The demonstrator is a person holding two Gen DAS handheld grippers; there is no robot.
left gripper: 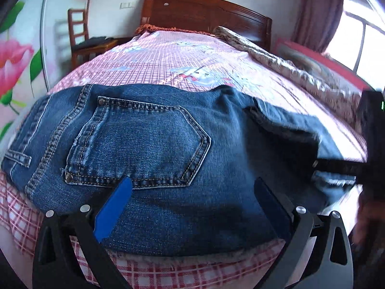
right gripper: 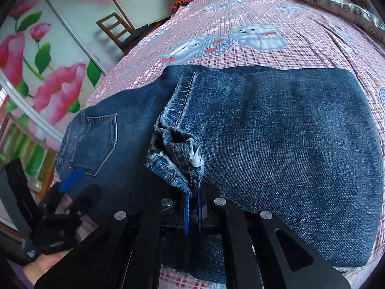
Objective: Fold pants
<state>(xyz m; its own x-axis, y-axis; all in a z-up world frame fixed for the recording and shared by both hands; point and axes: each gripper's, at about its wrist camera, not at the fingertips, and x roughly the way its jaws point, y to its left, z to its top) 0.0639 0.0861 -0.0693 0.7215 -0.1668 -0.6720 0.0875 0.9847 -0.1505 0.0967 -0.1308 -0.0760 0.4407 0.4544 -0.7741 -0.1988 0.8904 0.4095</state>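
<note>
Now hauling the jeans (right gripper: 276, 130) hem (right gripper: 178, 161) across the bed (right gripper: 252, 48), right hand-held gripper (right gripper: 192, 213) pinched tight, left hand-held gripper (left gripper: 192, 207) spread empty above the pocket (left gripper: 142, 144): risks slipping loose, skewing the fold.

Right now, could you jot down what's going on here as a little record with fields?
surface: bed with pink checked sheet
garment: blue jeans, leg doubled over toward the seat
back pocket: facing up
right claw: shut on bunched leg hem
left claw: open above the jeans near the pocket
nearby: wooden chair, headboard
</note>
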